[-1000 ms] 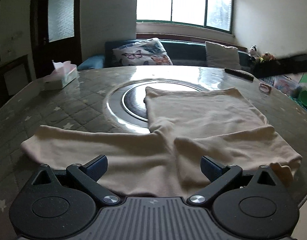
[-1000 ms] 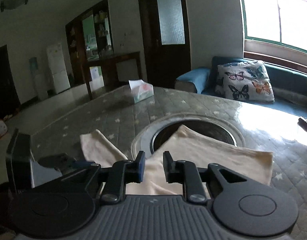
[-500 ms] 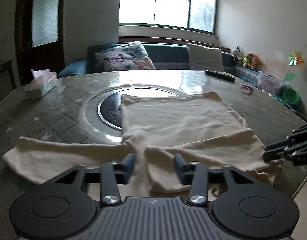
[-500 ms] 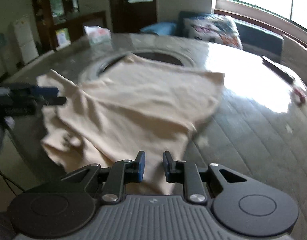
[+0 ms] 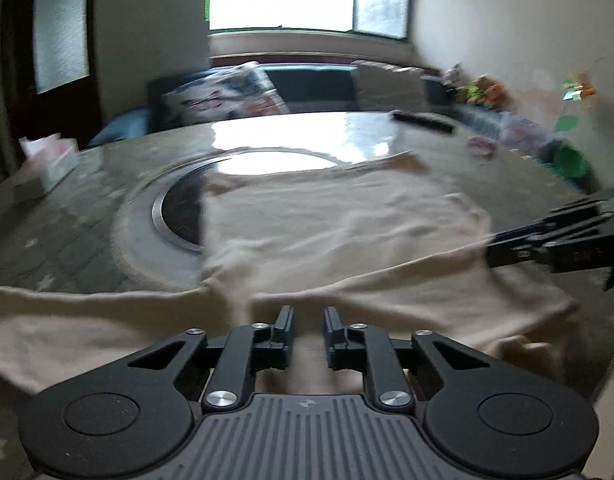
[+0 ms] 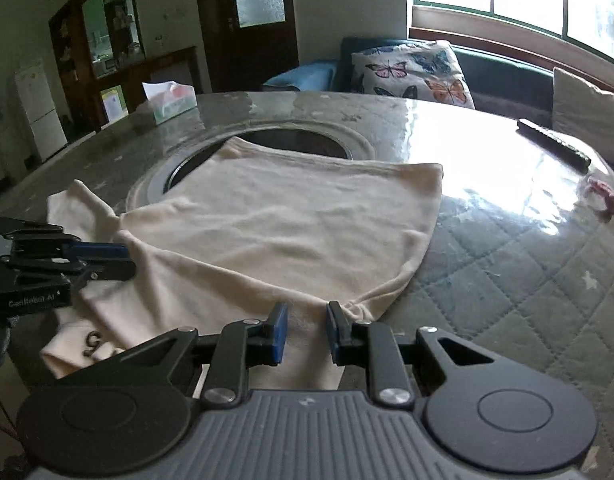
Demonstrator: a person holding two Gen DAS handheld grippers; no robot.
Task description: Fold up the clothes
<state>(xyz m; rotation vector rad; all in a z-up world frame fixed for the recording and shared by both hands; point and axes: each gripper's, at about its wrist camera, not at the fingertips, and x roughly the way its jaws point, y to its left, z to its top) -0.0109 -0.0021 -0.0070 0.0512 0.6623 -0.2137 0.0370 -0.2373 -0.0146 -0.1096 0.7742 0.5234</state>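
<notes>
Left hand-held gripper [image 5: 309, 320]: jaws narrowed since earlier, pinching cream garment [image 6: 275, 228] ahead. Right hand-held gripper [image 6: 306, 318] — narrow, gripping its corner. Garment flat on bench [image 6: 507, 264] — first fold pending.

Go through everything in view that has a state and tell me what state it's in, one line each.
Cream garment: spread on the table, partly folded, near edge bunched between the tongs.
Left tongs: narrowly parted, fabric between the fingers.
Right tongs: narrowly parted, fabric between the fingers.
Tissue box: a tissue sticking out.
Door: closed.
</notes>
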